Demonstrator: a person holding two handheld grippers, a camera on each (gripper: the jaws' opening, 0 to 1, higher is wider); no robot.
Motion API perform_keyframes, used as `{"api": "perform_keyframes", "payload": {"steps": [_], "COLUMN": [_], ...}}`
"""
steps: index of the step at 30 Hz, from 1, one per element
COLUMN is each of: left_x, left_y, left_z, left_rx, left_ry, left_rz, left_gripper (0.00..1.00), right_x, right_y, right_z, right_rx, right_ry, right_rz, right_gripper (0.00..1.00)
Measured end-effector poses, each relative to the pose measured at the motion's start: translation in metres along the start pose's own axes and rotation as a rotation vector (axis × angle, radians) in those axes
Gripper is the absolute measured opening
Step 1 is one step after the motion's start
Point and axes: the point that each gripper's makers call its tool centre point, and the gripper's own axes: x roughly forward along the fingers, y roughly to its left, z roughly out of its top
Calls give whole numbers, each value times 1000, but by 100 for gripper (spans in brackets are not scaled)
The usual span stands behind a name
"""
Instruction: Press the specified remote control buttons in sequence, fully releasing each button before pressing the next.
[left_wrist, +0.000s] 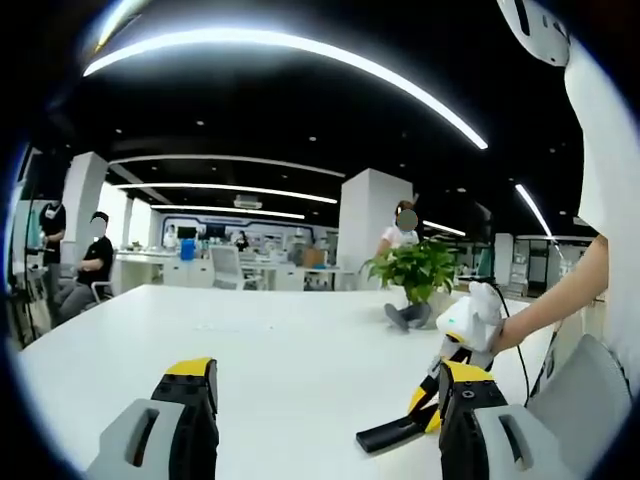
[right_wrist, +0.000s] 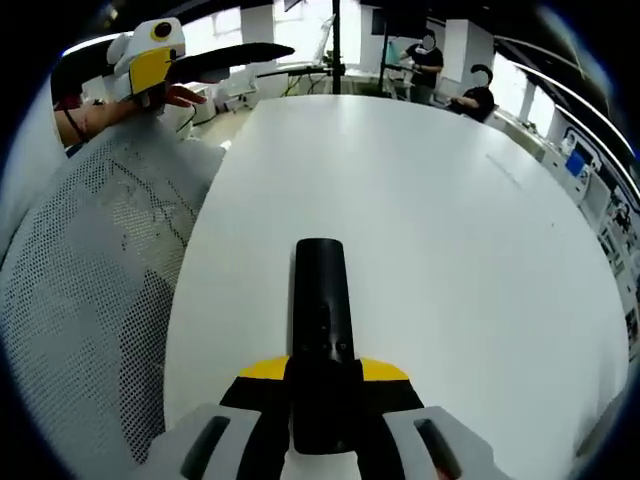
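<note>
— What sat closest in the right gripper view?

— The right gripper (right_wrist: 320, 400) itself, its yellow-tipped jaws clenched on the black remote control (right_wrist: 321, 340). The remote ran straight out from between them, its far end over the white table (right_wrist: 450, 230), buttons facing up.

— And the other one?

— In the left gripper view the left gripper (left_wrist: 330, 385) had its jaws spread wide, released, nothing between them but bare table (left_wrist: 280, 350).

— Could you see the remote from that side?

— Yes. Low on the right, the remote control (left_wrist: 390, 433) showed as a dark bar just above or on the tabletop, I could not tell which, caught by the right gripper (left_wrist: 435, 395), with a person's hand (left_wrist: 505, 335) on the white handle behind it.

— What lay beyond?

— A potted plant (left_wrist: 420, 275) stood on the far part of the table, with something grey at its foot that I could not make out. Past it a person in white was near a white pillar (left_wrist: 372, 215), and two seated people were off at the left edge. Long curved ceiling lights (left_wrist: 300, 50) ran overhead.

— And in the right gripper view, farther out?

— A grey mesh chair back (right_wrist: 90, 270) beside the table, then the left gripper (right_wrist: 215, 58) held up near the top left, and two people at the table's far end.
</note>
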Motion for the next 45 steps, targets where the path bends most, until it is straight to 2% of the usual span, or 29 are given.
{"api": "perform_keyframes", "payload": {"steps": [9,32,45], "left_x": [-1,0,0], "left_y": [0,-3,-2], "left_z": [-2,-7,-9], "left_rx": [-5,-16,-17], "left_ry": [13,44,56], "left_rz": [-3,-16,-12], "left_gripper": [95,95,95], "right_x": [2,5,5], "right_y": [-27,-76,-106], "right_z": [3,7,9], "right_rx": [21,-13,-2], "right_ry": [-14,35,32], "right_rz": [3,-11,-17], "right_gripper": [21,21,21]}}
